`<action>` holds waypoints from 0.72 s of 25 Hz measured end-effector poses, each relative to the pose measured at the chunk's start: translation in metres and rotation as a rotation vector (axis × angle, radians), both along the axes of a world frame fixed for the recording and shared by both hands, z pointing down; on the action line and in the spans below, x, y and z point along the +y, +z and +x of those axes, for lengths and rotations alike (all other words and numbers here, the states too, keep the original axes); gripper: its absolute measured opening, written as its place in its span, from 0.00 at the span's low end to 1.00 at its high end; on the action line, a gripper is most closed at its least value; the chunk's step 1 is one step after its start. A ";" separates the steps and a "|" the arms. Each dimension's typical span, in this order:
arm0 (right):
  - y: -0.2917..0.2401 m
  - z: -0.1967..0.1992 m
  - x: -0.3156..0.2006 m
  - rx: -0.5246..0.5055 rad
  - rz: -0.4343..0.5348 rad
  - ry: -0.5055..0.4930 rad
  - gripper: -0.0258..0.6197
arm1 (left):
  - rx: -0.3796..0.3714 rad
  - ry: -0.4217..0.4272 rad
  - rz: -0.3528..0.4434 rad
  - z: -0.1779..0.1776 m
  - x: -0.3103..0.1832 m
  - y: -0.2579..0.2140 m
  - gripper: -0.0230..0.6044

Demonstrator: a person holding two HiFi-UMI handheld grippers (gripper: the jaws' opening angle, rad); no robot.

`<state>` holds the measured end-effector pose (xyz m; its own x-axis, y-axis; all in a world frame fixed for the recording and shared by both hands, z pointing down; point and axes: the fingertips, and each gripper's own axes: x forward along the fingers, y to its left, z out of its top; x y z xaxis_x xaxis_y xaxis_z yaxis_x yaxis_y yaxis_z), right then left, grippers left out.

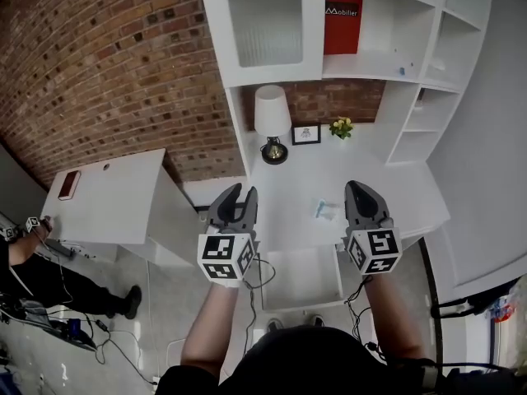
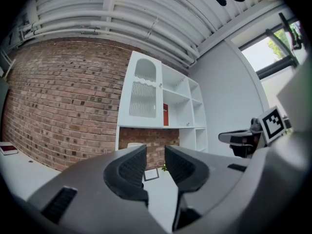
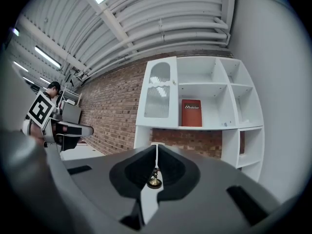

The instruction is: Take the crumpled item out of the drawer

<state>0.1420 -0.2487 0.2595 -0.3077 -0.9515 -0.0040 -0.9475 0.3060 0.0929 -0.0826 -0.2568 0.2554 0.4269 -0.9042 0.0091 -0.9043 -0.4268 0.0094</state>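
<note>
A small pale-blue crumpled item (image 1: 324, 211) lies on the white desk top (image 1: 395, 196), between my two grippers and a little nearer the right one. Below the desk's front edge a white drawer (image 1: 300, 280) stands pulled out, and its inside looks bare. My left gripper (image 1: 240, 192) is held up over the desk's left front edge, open with nothing between its fingers (image 2: 129, 167). My right gripper (image 1: 356, 188) hovers over the desk's front right, shut and empty. In the right gripper view the pads (image 3: 170, 172) meet along a thin line.
At the back of the desk stand a white lamp (image 1: 272, 122), a small picture frame (image 1: 305, 134) and yellow flowers (image 1: 341, 127). The shelf unit above holds a red book (image 1: 342, 23). A white side table (image 1: 107, 196) stands at left. A person (image 1: 33, 278) and cables are on the floor.
</note>
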 end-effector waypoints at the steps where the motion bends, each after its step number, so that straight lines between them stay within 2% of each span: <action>1: -0.001 0.000 -0.001 -0.006 -0.001 0.000 0.05 | -0.001 0.003 -0.002 0.000 -0.002 -0.001 0.22; 6: -0.004 -0.008 -0.002 -0.010 0.002 0.013 0.05 | -0.007 0.021 -0.001 -0.007 -0.006 -0.007 0.22; 10: 0.005 -0.016 -0.006 -0.046 -0.030 0.004 0.05 | -0.004 0.033 -0.020 -0.008 -0.010 0.001 0.22; 18: 0.011 -0.029 -0.009 -0.054 -0.045 0.020 0.05 | 0.010 0.064 -0.051 -0.013 -0.018 0.015 0.22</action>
